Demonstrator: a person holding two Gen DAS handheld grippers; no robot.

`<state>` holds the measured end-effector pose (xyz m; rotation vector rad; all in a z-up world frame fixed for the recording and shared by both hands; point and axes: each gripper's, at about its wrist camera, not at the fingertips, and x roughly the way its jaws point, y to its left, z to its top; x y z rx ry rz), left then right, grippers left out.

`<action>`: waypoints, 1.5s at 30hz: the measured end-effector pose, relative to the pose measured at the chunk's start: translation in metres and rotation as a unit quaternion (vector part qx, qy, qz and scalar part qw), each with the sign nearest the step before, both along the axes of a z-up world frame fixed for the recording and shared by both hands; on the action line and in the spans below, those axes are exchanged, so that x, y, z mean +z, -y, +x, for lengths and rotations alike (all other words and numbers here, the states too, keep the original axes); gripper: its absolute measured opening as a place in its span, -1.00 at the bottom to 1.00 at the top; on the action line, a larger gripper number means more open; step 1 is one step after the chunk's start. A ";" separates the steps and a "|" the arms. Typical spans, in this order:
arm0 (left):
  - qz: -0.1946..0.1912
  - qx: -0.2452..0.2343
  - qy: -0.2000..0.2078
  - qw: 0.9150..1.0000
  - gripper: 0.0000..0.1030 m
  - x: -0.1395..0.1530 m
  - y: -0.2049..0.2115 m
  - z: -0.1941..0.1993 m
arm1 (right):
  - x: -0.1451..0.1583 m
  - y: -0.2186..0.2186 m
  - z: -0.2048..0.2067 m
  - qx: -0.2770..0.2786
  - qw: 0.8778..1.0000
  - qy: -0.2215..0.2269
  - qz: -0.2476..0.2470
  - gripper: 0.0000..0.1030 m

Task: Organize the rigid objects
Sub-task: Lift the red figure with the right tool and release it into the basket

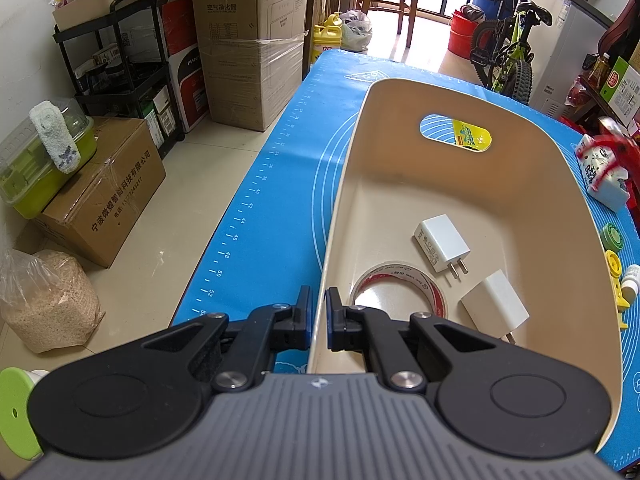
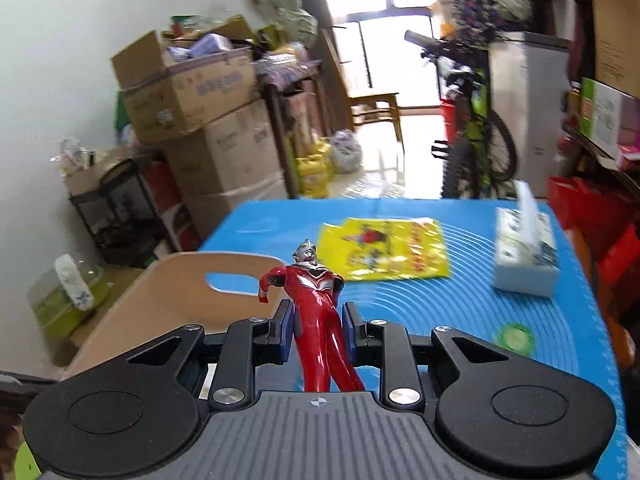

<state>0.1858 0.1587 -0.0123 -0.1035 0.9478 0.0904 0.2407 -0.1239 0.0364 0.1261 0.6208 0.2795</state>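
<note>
- In the left wrist view, the left gripper (image 1: 319,312) is seen at the lower centre of the frame, clenched on the near left wall of the cream bin (image 1: 532,184); one finger is placed outside the wall, the other inside it.
- Inside the bin, a tape roll (image 1: 400,288) is seen just ahead of the inner finger, with two white chargers (image 1: 442,244) (image 1: 496,306) lying to its right, lower right of centre.
- In the right wrist view, the right gripper (image 2: 318,330) is shown at the lower centre, grasping a red figurine (image 2: 318,308) about the waist; the head is pointed up-frame and the legs are run back toward the camera.
- The bin (image 2: 160,296) is seen at the left of that gripper, just beside the figurine's arm.
- On the blue mat (image 2: 460,320), a yellow packet (image 2: 384,254) is laid above the figurine, a tissue box (image 2: 526,256) at the right, and a green disc (image 2: 514,338) at the lower right.
</note>
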 end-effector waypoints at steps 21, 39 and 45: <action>-0.001 0.000 0.000 1.000 -0.84 0.000 0.001 0.001 | -0.052 -0.113 0.016 0.103 0.988 -0.090 -0.069 -0.32; -0.002 0.000 -0.001 1.000 -0.84 -0.001 0.002 0.001 | -0.027 -0.061 -0.011 0.099 0.993 -0.062 0.003 0.70; -0.002 0.000 -0.001 1.000 -0.84 -0.001 0.002 0.001 | -0.014 -0.028 -0.018 0.058 0.997 -0.042 -0.005 0.96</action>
